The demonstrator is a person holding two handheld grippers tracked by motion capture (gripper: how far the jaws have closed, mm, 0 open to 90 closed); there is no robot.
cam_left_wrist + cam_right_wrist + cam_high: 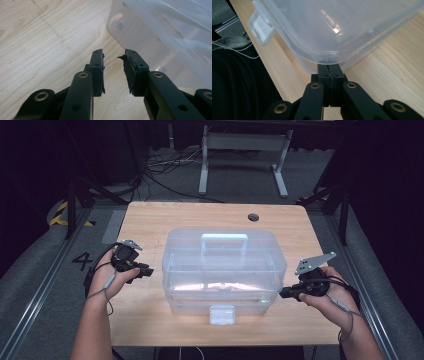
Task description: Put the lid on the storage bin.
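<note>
Prying lid (220,251) of clear box (220,302): R gripper (284,293) jaws together, tips under lid rim; lift evenly. L gripper (148,271) jaws apart, empty; brace box side w/ it.

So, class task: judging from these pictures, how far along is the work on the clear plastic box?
Done: little that shows; the clear box sits mid-table with its lid on and the front latch down. In hand: the right tool, jaws shut, has its tips at the box's near right corner, under the lid's rim, while the left tool waits open beside the left wall, holding nothing. Left: probably freeing and lifting the lid.
</note>
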